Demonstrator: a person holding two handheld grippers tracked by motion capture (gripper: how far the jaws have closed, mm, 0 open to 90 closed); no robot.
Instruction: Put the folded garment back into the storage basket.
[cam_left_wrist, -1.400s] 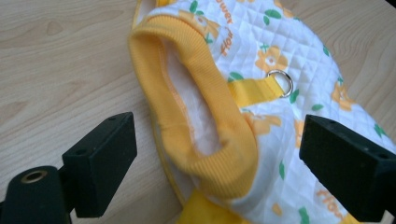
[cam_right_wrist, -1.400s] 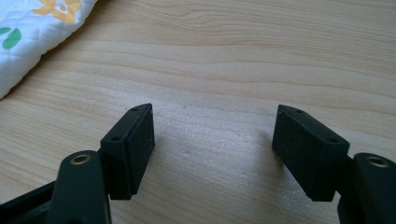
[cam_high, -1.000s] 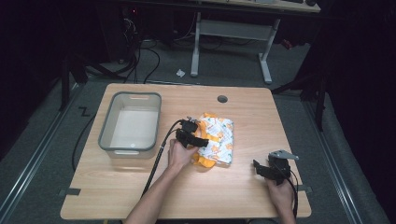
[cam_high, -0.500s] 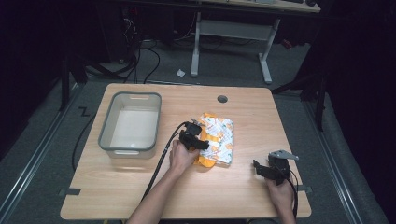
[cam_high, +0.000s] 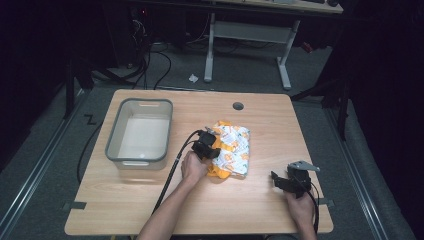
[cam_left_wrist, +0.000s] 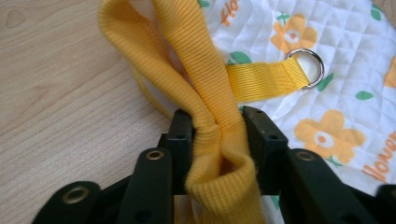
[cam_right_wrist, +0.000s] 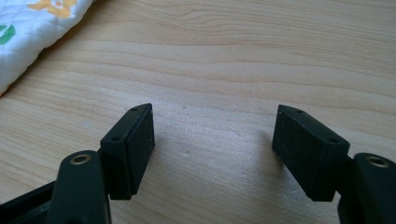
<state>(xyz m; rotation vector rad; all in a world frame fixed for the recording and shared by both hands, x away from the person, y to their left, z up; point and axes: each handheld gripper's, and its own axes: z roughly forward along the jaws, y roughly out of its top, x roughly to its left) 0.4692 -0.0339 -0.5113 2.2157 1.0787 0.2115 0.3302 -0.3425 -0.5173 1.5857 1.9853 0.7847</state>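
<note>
Left gripper pinches the yellow ribbed band of the quilted flower cloth.

Left of the cloth (cam_high: 233, 149) stands one grey bin (cam_high: 140, 134); the left gripper (cam_left_wrist: 215, 122) has just closed on the band (cam_left_wrist: 205, 84), probably for lifting; the right gripper (cam_right_wrist: 212, 151), right of the cloth, waits spread.

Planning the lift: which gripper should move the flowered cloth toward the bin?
Left. The left gripper has just closed on the cloth's yellow ribbed edge, beside the bin. The right gripper is open over bare table.
</note>
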